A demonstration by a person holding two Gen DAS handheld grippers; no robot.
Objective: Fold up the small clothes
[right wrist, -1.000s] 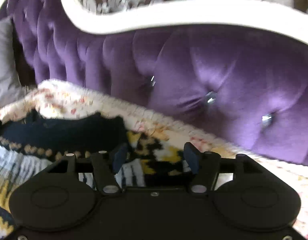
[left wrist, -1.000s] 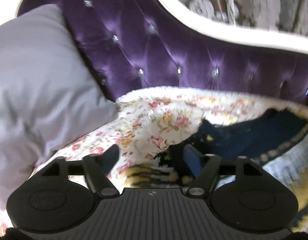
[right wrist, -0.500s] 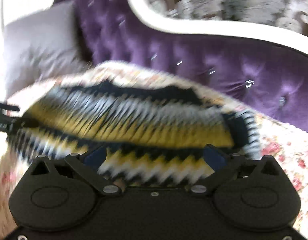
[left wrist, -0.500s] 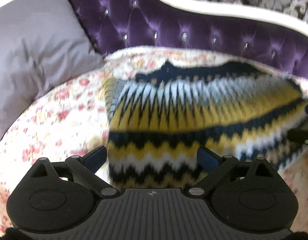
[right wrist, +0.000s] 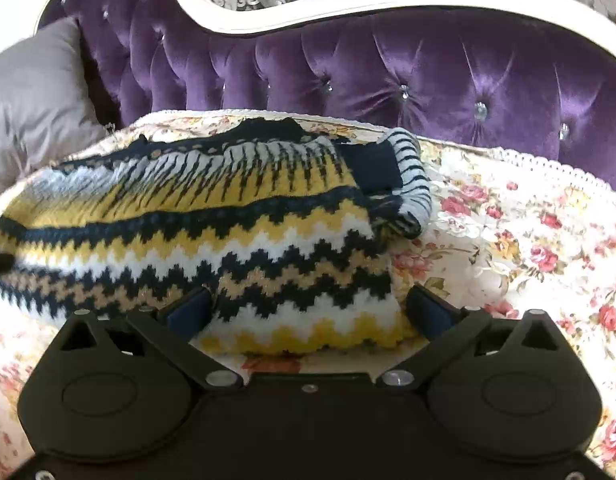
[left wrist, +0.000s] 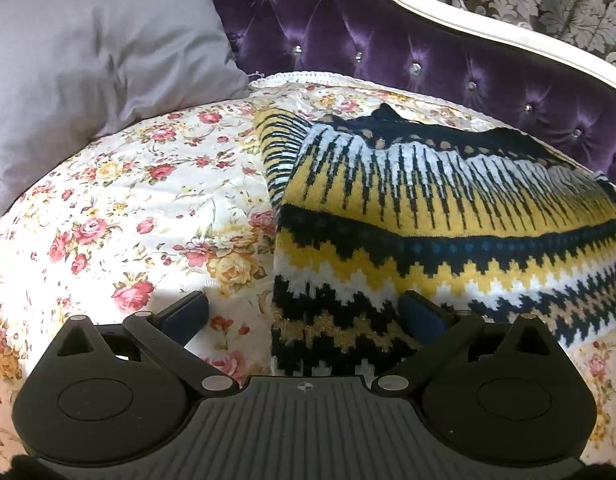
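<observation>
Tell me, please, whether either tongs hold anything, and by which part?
Nothing: left tongs and right tongs stand open over the folded yellow-navy zigzag knitted sweater.

Both tongs, left point(left wrist: 303, 314) and right point(right wrist: 308, 308), have let go, spread wide and pulled back; the sweater point(left wrist: 448, 220) now lies folded.

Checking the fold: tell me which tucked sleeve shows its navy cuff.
The right-hand sleeve, in the right wrist view: its plain navy cuff lies folded over the sweater. The left-hand sleeve shows only yellow, white and black stripes.
</observation>
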